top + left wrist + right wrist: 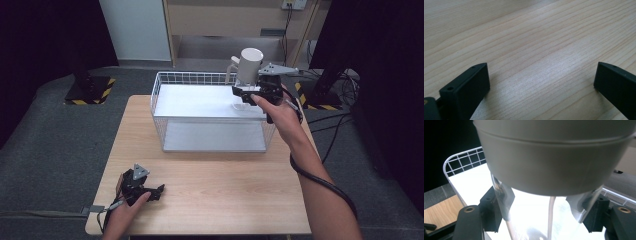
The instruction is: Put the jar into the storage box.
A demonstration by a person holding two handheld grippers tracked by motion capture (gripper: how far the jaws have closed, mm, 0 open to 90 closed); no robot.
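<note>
My right gripper (243, 94) is shut on a bottle (250, 63) with a clear body and a wide white top. It holds the bottle upright over the back right corner of a white wire basket (200, 76). In the right gripper view the jaws press both sides of the clear body of the bottle (554, 157), and a thin tube runs down inside it; my right gripper (546, 213) hangs above the basket's white floor. My left gripper (157, 192) lies on the wooden table (215, 200) at the front left. Its jaws stand open with bare wood between them in the left gripper view (541, 82).
The basket's rim (461, 157) and mesh walls stand around a white liner, across the back half of the table. Grey floor surrounds the table, with dark stands with striped bases (89, 90) at the back left and right. Cables lie on the floor at the right.
</note>
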